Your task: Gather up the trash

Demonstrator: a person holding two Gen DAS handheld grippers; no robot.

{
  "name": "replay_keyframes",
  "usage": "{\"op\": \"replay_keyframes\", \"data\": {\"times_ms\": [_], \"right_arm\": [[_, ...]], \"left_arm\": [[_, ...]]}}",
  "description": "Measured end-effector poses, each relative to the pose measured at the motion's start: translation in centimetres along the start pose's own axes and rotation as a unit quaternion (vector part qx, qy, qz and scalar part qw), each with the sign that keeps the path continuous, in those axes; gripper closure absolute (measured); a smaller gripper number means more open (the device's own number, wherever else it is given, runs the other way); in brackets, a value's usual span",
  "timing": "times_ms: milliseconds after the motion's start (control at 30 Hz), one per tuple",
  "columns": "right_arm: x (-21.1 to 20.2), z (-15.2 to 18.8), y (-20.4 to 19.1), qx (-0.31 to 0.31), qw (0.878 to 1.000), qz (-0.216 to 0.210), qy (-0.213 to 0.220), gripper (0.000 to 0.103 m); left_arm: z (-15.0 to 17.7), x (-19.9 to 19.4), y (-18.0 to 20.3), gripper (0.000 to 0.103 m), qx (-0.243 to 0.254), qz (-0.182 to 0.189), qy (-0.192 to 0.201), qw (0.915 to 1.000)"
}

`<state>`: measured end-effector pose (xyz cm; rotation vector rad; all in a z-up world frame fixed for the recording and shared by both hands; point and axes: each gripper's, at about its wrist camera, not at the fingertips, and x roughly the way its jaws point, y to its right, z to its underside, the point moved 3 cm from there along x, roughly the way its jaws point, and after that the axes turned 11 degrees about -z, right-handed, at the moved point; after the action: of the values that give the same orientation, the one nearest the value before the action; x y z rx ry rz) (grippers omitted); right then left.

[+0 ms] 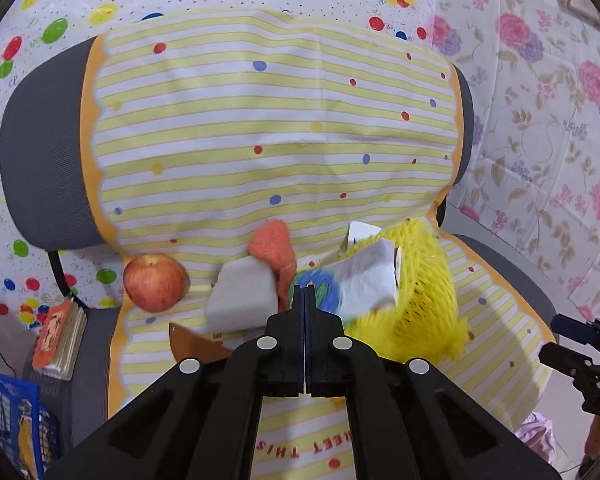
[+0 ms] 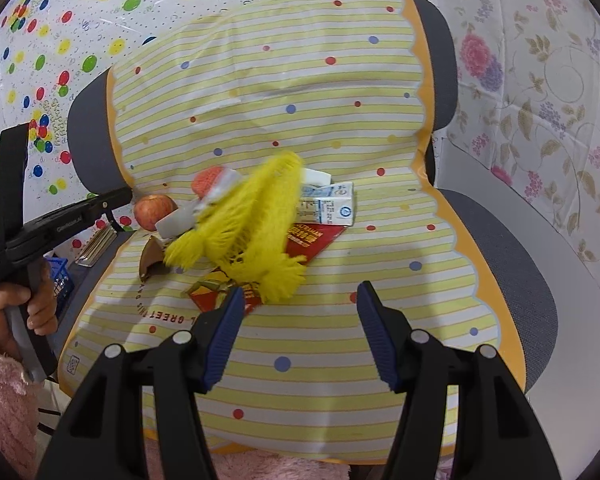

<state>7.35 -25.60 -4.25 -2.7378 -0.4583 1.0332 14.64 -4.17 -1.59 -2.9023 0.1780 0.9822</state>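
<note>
My left gripper (image 1: 304,290) is shut, and a blurred white and blue wrapper (image 1: 364,280) runs straight from its tips. Behind it a yellow foam net (image 1: 424,304) is blurred too; in the right wrist view the net (image 2: 260,216) arches up off the seat. A white foam block (image 1: 242,300) and an orange knitted piece (image 1: 272,248) lie just left of the tips. My right gripper (image 2: 300,290) hangs open over the seat's front, nothing between its fingers. Beyond it lie a milk carton (image 2: 332,206) and a red packet (image 2: 312,240).
A chair covered by a yellow striped sheet (image 2: 340,120) holds everything. An apple (image 2: 154,208) and a brown shell piece (image 2: 150,260) sit at the seat's left. A notebook (image 1: 60,336) and a blue basket (image 1: 16,420) lie further left. A hand (image 2: 40,312) grips the left handle.
</note>
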Motion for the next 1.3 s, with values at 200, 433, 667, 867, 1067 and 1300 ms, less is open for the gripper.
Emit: {"op": "replay_keyframes", "data": {"times_ms": [200,433,667,867,1067,1300], "right_arm": [[0.1,-0.1,-0.7,-0.002,1.0,0.002,0.002,0.045],[0.2,0.3,1.1,0.015,1.0,0.01,-0.002,0.045],[0.4,0.7,3.1,0.035,0.999,0.013,-0.003,0.045],[1.2,1.1,3.9,0.043,0.999,0.012,-0.009,0.045],[1.8,1.2,3.5,0.04,0.999,0.008,-0.014,0.045],[1.1,1.2,3.5,0.038,0.999,0.017,-0.014,0.045]], "left_arm": [[1.5,0.9,2.3,0.061,0.019,0.011,-0.011,0.9997],[1.4,3.9,6.8,0.055,0.072,0.01,-0.018,0.9972],[1.1,7.0,6.9,0.057,0.078,-0.017,-0.042,0.9959],[-0.4,6.6,4.2,0.057,0.041,-0.021,-0.03,0.9985],[-1.1,7.9,5.2,0.078,0.065,-0.012,-0.033,0.9973],[-3.0,6.4,5.4,0.101,0.046,0.018,0.005,0.9988]]}}
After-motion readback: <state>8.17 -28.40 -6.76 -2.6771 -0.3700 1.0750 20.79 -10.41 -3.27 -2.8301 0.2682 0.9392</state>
